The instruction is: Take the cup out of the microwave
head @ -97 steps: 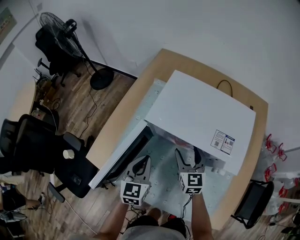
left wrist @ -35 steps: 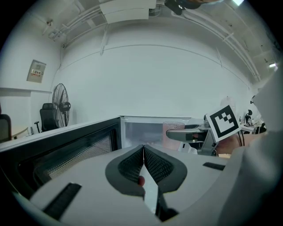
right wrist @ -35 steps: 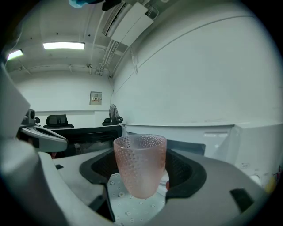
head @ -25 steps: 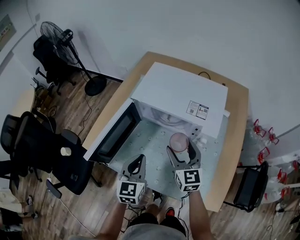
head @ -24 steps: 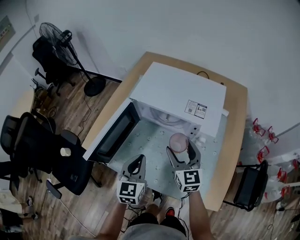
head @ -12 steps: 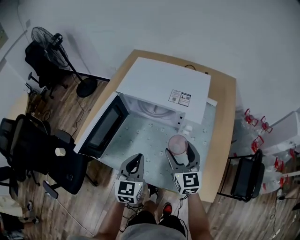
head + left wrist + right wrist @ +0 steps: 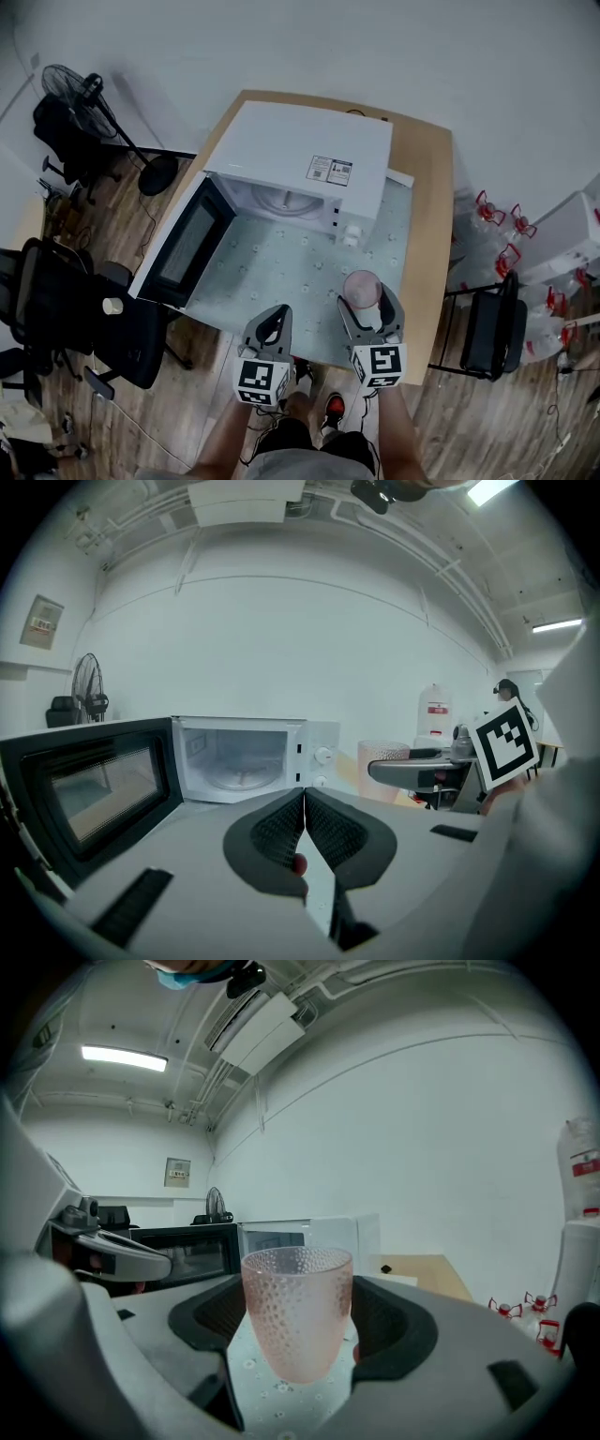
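The right gripper (image 7: 369, 308) is gripping the pink cup (image 7: 298, 1312) between its jaws, out over the table (image 7: 427, 225), clear of the open microwave (image 7: 300, 169). The left gripper's (image 7: 305, 829) jaws are pressing together, empty.

This looks like an office workroom, not a home. In the head view, black swivel office chairs (image 7: 52, 291) crowd the wood-plank floor (image 7: 159, 408) at nine o'clock from the wooden table (image 7: 427, 234). A pedestal fan (image 7: 66, 86) stands at ten o'clock, and large water-cooler jugs (image 7: 489, 225) with red handles cluster at three o'clock. A white microwave (image 7: 300, 150) sits on the table. The gripper views show plain white walls (image 7: 281, 649), exposed ceiling pipes (image 7: 422, 555), a tube light (image 7: 122, 1057), a ceiling air-conditioning unit (image 7: 267, 1024) and a framed notice (image 7: 42, 622).
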`<state>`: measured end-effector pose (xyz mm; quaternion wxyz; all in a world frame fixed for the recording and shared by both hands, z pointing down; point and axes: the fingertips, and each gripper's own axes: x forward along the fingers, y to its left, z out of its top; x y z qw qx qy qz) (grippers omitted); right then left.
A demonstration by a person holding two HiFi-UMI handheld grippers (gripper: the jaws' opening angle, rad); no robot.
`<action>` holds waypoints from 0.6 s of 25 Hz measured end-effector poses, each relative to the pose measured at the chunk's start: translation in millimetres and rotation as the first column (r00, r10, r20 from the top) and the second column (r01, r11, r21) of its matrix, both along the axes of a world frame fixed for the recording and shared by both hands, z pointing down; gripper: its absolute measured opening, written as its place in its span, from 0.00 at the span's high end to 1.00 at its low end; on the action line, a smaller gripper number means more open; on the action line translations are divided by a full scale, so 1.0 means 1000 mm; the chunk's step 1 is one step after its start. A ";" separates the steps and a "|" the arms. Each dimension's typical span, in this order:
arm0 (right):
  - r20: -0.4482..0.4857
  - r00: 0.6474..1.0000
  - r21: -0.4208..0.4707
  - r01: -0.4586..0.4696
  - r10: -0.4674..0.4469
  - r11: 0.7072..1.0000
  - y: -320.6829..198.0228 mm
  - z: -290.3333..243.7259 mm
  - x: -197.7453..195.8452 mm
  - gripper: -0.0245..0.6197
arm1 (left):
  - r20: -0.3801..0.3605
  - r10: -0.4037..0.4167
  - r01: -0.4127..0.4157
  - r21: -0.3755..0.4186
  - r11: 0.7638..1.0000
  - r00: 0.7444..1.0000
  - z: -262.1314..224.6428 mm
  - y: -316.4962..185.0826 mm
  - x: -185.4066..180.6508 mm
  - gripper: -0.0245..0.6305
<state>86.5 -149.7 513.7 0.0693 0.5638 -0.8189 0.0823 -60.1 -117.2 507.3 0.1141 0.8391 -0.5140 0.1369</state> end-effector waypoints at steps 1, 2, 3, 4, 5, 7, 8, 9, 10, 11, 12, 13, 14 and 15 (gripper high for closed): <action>-0.003 1.000 -0.004 -0.008 0.008 1.000 0.004 0.004 0.005 0.41 | 0.001 0.008 -0.008 -0.001 1.000 1.000 0.002 0.002 0.004 0.93; -0.004 1.000 -0.008 -0.015 0.015 1.000 0.007 0.007 0.009 0.41 | 0.003 0.016 -0.016 -0.003 1.000 1.000 0.004 0.005 0.008 0.93; -0.006 1.000 -0.011 -0.022 0.022 1.000 0.010 0.010 0.013 0.41 | 0.005 0.023 -0.023 -0.005 1.000 1.000 0.006 0.008 0.012 0.93; -0.006 1.000 -0.014 -0.029 0.028 0.999 0.013 0.013 0.017 0.41 | 0.006 0.030 -0.030 -0.007 1.000 1.000 0.008 0.010 0.016 0.93; -0.006 0.999 -0.017 -0.034 0.034 0.999 0.016 0.016 0.021 0.41 | 0.006 0.037 -0.036 -0.009 0.999 0.999 0.009 0.013 0.019 0.93; -0.005 0.999 -0.022 -0.044 0.044 0.999 0.023 0.022 0.027 0.41 | 0.007 0.047 -0.047 -0.014 0.999 0.999 0.013 0.017 0.025 0.93; -0.005 0.999 -0.024 -0.049 0.048 0.999 0.026 0.026 0.030 0.41 | 0.007 0.052 -0.052 -0.016 0.999 0.999 0.016 0.019 0.027 0.93; -0.007 0.999 -0.027 -0.052 0.052 0.998 0.030 0.029 0.033 0.41 | 0.008 0.055 -0.055 -0.019 0.998 0.998 0.019 0.021 0.030 0.93; -0.008 0.998 -0.031 -0.055 0.055 0.998 0.034 0.033 0.036 0.41 | 0.008 0.059 -0.059 -0.022 0.998 0.998 0.022 0.023 0.033 0.93; -0.010 0.998 -0.036 -0.058 0.058 0.998 0.038 0.037 0.039 0.41 | 0.011 0.062 -0.062 -0.026 0.998 0.998 0.025 0.025 0.036 0.93; -0.011 0.998 -0.041 -0.061 0.060 0.997 0.042 0.041 0.041 0.41 | 0.015 0.066 -0.066 -0.029 0.997 0.998 0.029 0.027 0.038 0.93; -0.012 0.998 -0.047 -0.064 0.063 0.997 0.046 0.046 0.044 0.41 | 0.020 0.070 -0.070 -0.033 0.997 0.997 0.033 0.030 0.041 0.93; -0.013 0.998 -0.053 -0.066 0.066 0.996 0.049 0.051 0.047 0.41 | 0.024 0.074 -0.073 -0.039 0.997 0.997 0.037 0.033 0.043 0.93; -0.014 0.998 -0.059 -0.069 0.068 0.996 0.053 0.056 0.049 0.41 | 0.026 0.076 -0.075 -0.046 0.996 0.997 0.041 0.036 0.046 0.93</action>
